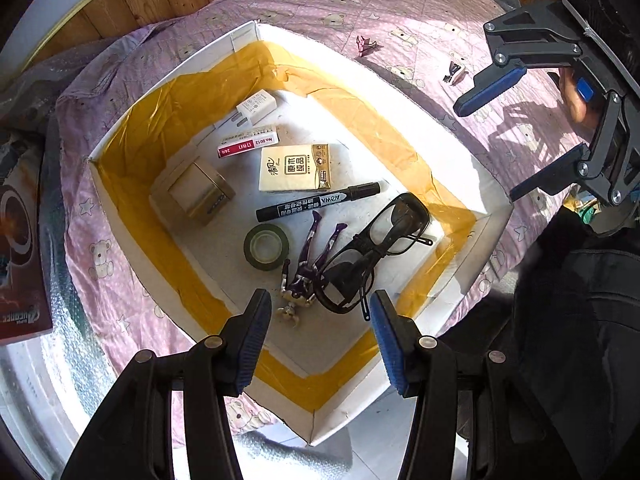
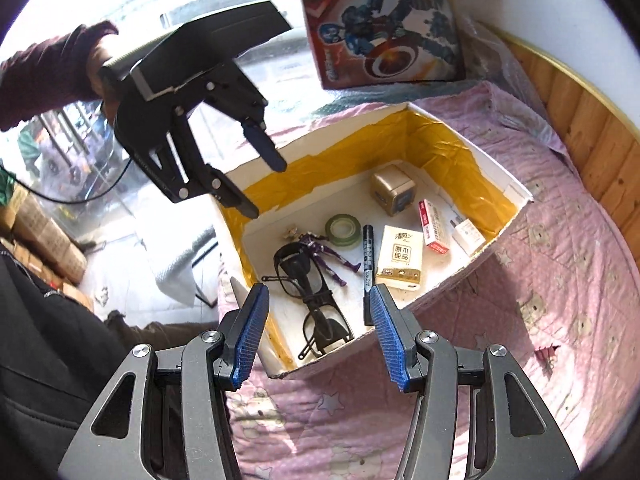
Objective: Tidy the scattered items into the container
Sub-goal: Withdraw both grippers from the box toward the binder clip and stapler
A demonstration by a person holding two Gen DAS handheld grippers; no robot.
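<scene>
Both open and empty, left gripper [image 1: 320, 344] and right gripper [image 2: 318, 336], above the box [image 1: 132, 128] holding glasses [image 1: 372, 248], marker [image 1: 318, 202], tape [image 1: 266, 246].

Box [image 1: 496, 216], clips [image 1: 366, 45] on quilt [image 1: 400, 4]

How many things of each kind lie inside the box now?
Glasses: 2
Marker: 1
Tape roll: 1
Toy figure: 1
Tissue pack: 1
Staple box: 1
Charger plug: 1
Gold cube: 1
Total: 9
</scene>
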